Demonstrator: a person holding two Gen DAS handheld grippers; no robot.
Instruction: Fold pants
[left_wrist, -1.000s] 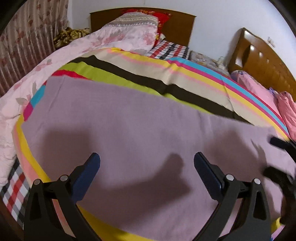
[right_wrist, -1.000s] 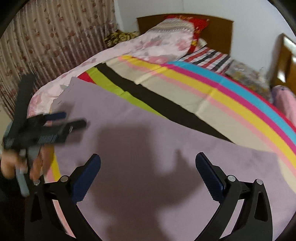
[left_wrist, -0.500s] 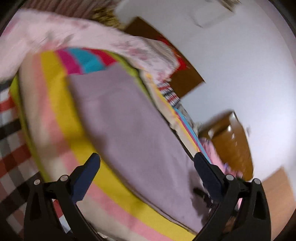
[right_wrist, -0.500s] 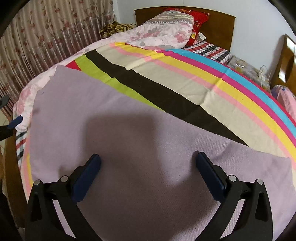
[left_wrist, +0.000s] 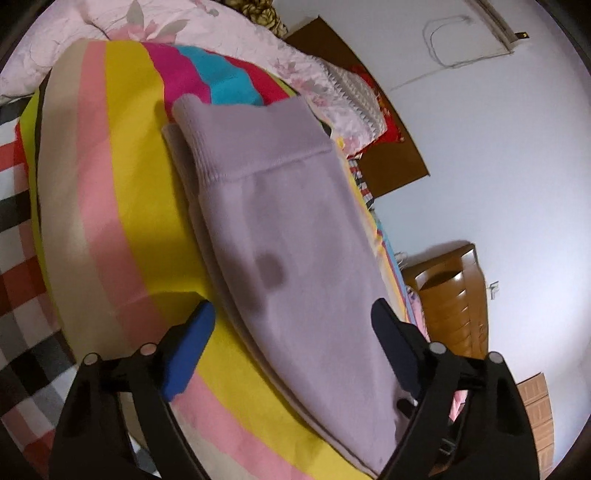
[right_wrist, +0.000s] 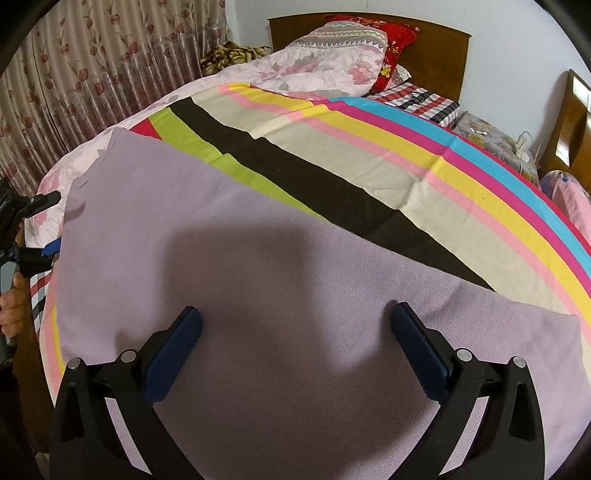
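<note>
Lilac pants (left_wrist: 295, 240) lie flat and long on a striped bedspread (left_wrist: 122, 177), their ribbed waistband (left_wrist: 236, 147) at the far end in the left wrist view. My left gripper (left_wrist: 291, 321) is open and empty, tilted, at the pants' near end beside their edge. In the right wrist view the pants (right_wrist: 258, 280) fill the foreground. My right gripper (right_wrist: 295, 332) is open and empty just above the cloth. The left gripper (right_wrist: 40, 218) shows at the far left edge there, by the pants' end.
The striped bedspread (right_wrist: 424, 155) covers a bed with a wooden headboard (right_wrist: 436, 51), a pink floral quilt (right_wrist: 306, 66) and pillows at its head. Floral curtains (right_wrist: 92, 62) hang at the left. A second wooden headboard (right_wrist: 576, 110) stands at the right.
My left gripper has swung out to the left end of the pants and rolled sideways. My right gripper has edged closer over the cloth. Both stay open.
</note>
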